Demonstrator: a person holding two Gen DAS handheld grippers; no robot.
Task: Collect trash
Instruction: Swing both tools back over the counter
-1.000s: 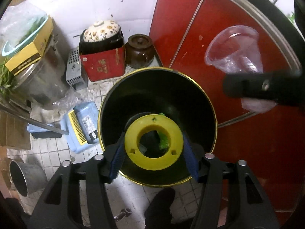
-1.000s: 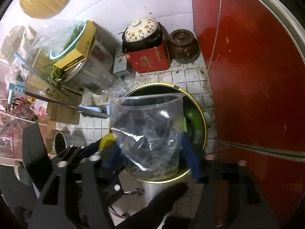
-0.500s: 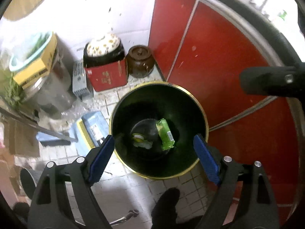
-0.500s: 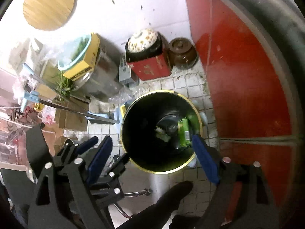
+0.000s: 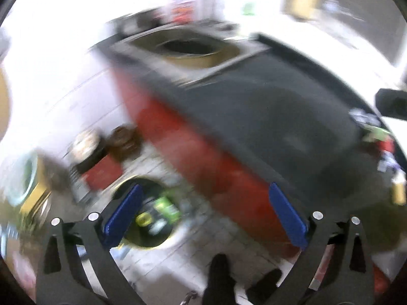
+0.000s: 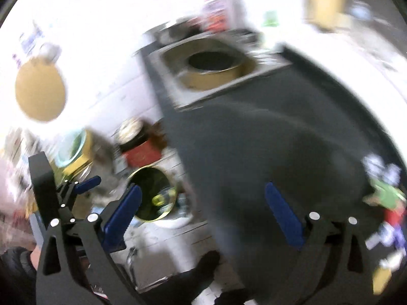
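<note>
Trash (image 6: 386, 198) lies at the right edge of the frame on the dark counter (image 6: 267, 139), nearer the right hand-held gripper (image 6: 203, 213). Both it and the left hand-held gripper (image 5: 206, 216) are empty, jaws opening. Bin (image 6: 150, 195) sits lower left.

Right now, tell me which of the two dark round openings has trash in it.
The gold-rimmed bin on the floor: a green wrapper and a yellow ring lie inside. The round pot in the counter recess shows only a dark interior.
</note>
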